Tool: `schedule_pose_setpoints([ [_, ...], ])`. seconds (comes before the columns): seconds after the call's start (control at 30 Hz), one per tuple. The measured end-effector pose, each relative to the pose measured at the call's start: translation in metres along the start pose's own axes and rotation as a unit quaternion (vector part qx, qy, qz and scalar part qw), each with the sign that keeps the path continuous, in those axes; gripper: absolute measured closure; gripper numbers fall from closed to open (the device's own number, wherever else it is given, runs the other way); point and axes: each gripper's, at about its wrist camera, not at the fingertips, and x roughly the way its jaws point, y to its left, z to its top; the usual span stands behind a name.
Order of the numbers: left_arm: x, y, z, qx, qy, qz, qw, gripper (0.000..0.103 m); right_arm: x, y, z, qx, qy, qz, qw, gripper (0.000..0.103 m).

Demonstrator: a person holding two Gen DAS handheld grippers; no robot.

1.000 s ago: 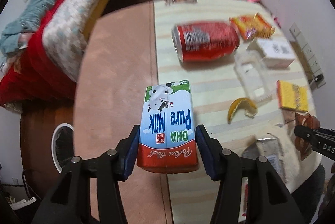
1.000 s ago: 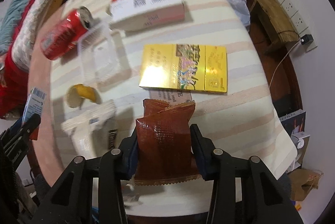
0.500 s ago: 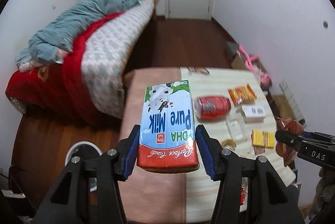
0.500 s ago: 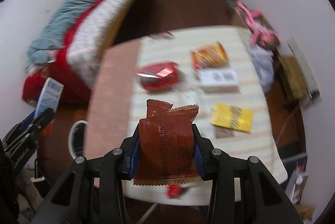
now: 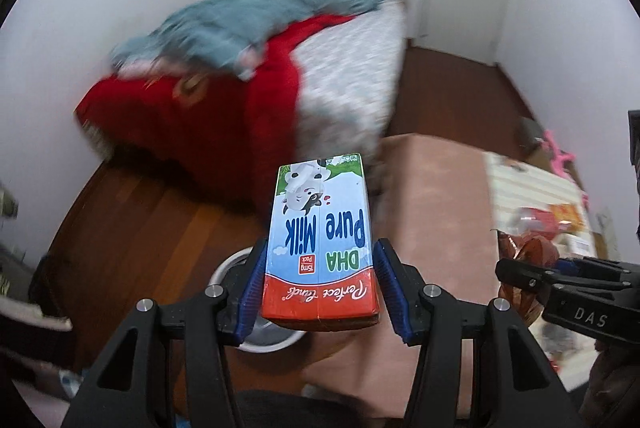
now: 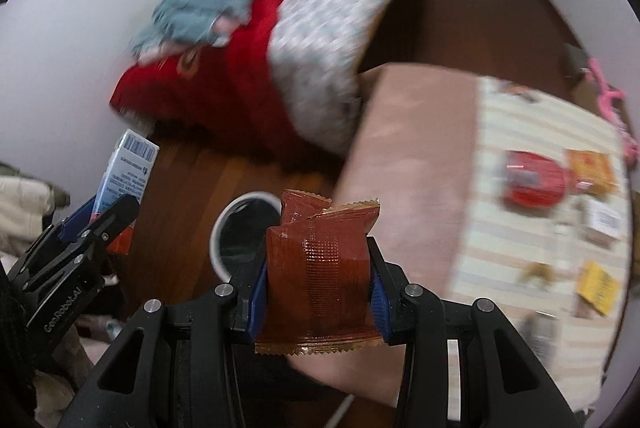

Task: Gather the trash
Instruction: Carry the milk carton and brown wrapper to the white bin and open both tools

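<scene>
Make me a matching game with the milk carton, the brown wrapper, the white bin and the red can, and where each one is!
Things:
1. milk carton
2. brown wrapper
3. white bin
4. red can

Places:
A. on the striped table
B. on the wooden floor
C. in the left gripper
D. in the right gripper

Pairs: 1-C, 2-D, 3-B, 4-A

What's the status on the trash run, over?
Left hand-held gripper clamps blue milk carton. Right hand-held gripper clamps brown snack wrapper. White round bin below, unobstructed.
</scene>
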Motion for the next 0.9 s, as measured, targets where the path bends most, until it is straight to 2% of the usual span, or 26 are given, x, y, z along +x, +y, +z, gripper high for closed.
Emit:
schedule_pose_setpoints([
  [0.13,0.046,0.064,-0.012,-0.048,0.038,0.022,0.9979,0.054,0.085,0.048,0.012,-0.021,0.046,0.015,0.999,0.059],
  [0.23,0.092,0.107,-0.026,-0.088,0.078,0.017,0.9929,0.054,0.153,0.072,0.014,-0.027,0.084,0.020,0.996,0.059],
  [0.37,0.162,0.151,-0.046,-0.138,0.138,-0.005,0.9808,0.054,0.238,0.088,0.012,-0.022,0.134,0.023,0.990,0.059],
  [0.47,0.210,0.171,-0.059,-0.157,0.178,-0.024,0.9710,0.054,0.293,0.094,0.007,-0.023,0.165,0.015,0.986,0.059],
  [0.6,0.259,0.189,-0.078,-0.186,0.216,-0.029,0.9579,0.054,0.344,0.096,0.003,-0.030,0.192,-0.001,0.981,0.059],
  [0.83,0.297,0.204,-0.094,-0.203,0.246,-0.024,0.9475,0.053,0.388,0.106,0.001,-0.046,0.208,-0.013,0.977,0.059],
  [0.87,0.299,0.205,-0.096,-0.205,0.248,-0.022,0.9466,0.047,0.393,0.107,0.001,-0.047,0.209,-0.013,0.977,0.059],
  [0.9,0.299,0.207,-0.098,-0.208,0.249,-0.019,0.9456,0.029,0.394,0.111,0.002,-0.048,0.210,-0.012,0.976,0.058],
])
